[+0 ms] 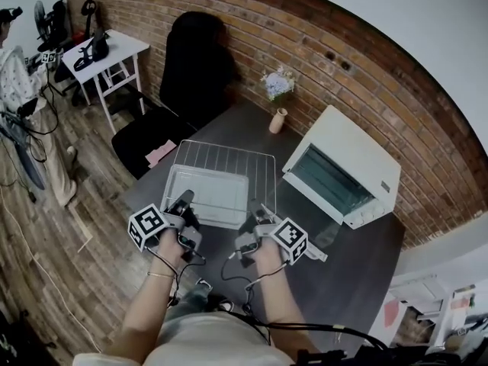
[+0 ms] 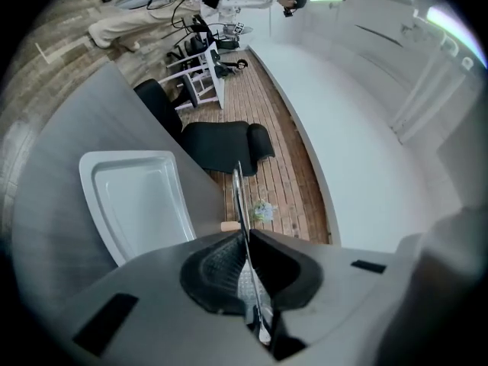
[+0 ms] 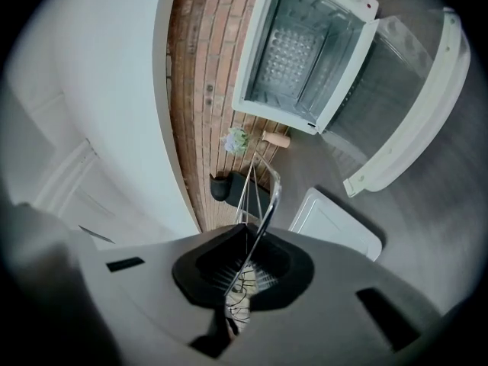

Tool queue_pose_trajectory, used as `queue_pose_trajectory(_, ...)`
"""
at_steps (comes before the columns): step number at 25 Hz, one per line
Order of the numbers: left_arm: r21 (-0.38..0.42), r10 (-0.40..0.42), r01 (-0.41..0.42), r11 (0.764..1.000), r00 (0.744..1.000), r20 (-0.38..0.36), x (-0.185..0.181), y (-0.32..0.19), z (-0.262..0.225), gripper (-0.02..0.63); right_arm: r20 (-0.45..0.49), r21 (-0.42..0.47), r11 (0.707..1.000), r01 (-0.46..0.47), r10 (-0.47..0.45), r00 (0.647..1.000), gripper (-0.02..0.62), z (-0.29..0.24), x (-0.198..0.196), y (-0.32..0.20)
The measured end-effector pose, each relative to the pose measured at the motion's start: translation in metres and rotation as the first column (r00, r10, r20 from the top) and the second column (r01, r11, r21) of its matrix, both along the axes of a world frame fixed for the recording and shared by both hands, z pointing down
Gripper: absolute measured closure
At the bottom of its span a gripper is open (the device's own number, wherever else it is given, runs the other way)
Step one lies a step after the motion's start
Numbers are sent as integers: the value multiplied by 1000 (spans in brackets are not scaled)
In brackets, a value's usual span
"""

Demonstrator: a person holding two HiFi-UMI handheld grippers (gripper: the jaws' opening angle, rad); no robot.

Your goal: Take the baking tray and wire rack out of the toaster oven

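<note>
Between the left gripper [image 1: 185,199] and right gripper [image 1: 254,209], both clamped on it, one wire rack [image 1: 229,161] hangs above one baking tray [image 1: 207,197], one open toaster oven [image 1: 345,166] beyond.

We note a black chair [image 1: 194,67] behind the dark table [image 1: 358,265], a flower vase [image 1: 278,120] by the brick wall [image 1: 343,59], and a white side table [image 1: 110,52] beyond.

The wire rack [image 1: 229,158] stretches ahead of both tongs, its near edge clamped in the left tongs [image 1: 184,203] and in the right tongs [image 1: 254,210]. The baking tray [image 1: 206,197] lies on the surface [image 1: 358,258] beneath the rack, just ahead of the left tongs. The toaster oven [image 1: 343,170] stands ahead and right of the right tongs, its door open toward them. A vase [image 1: 277,120] stands beyond the rack's far edge.
</note>
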State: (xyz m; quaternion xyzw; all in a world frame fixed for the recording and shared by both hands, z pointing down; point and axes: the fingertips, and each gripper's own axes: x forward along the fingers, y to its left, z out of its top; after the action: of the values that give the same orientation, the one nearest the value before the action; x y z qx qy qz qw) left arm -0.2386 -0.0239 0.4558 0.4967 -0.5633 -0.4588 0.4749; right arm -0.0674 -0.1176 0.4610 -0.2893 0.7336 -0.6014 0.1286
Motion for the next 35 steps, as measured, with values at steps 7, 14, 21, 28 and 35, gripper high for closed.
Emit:
queue_pose_trajectory(7,-19,-80,80,997,996,-26,-27,29,15,591,-15,-28,996,82,-82,996,594,14,-35,16)
queue_pose_trajectory(14,-49,-128,125,991,990,-56,-49,48,34,591,-37,-61,990,126,-128,991,595,32,-61,27)
queue_pose_trajectory(21,-99,-147,137,986,984,-98,-60,52,62,591,-68,-109,985,136,-144,987,595,58,-73,29)
queue_pose_trajectory(28,-142,-145,126,982,981,-128,-62,45,90,591,-101,-163,979,125,-142,985,595,90,-74,24)
queue_pose_trajectory(35,-182,-143,116,977,979,-145,-66,42,108,591,-114,-196,974,115,-139,984,595,105,-78,21)
